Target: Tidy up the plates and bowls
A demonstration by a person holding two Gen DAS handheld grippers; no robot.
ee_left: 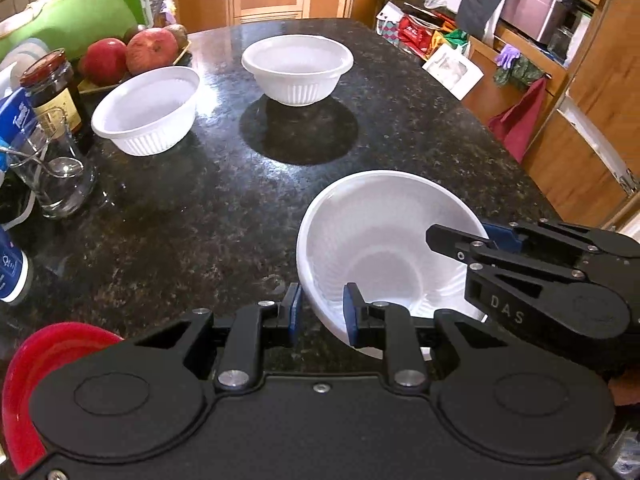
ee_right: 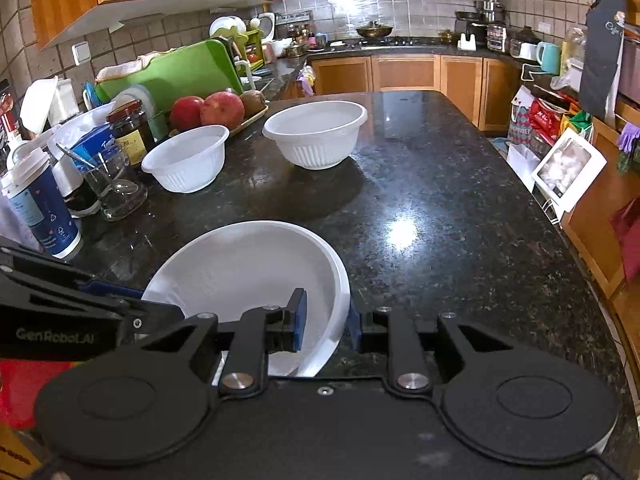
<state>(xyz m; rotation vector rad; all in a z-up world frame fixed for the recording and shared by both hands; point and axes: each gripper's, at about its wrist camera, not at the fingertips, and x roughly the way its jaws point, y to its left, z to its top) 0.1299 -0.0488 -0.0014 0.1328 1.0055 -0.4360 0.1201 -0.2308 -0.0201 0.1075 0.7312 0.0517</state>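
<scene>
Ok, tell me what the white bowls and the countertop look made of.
White bowls: likely thin disposable plastic or foam; matte, with ribbed lower walls and thin rolled rims. Countertop: polished dark speckled stone, probably granite; it mirrors the ceiling light.

Left tool (ee_left: pixel 322 310): tilted steeply down, blue pads apart, straddling a rim without pressing. Right tool (ee_right: pixel 329 322): angled down from the right, pads likewise apart either side of the rim.
</scene>
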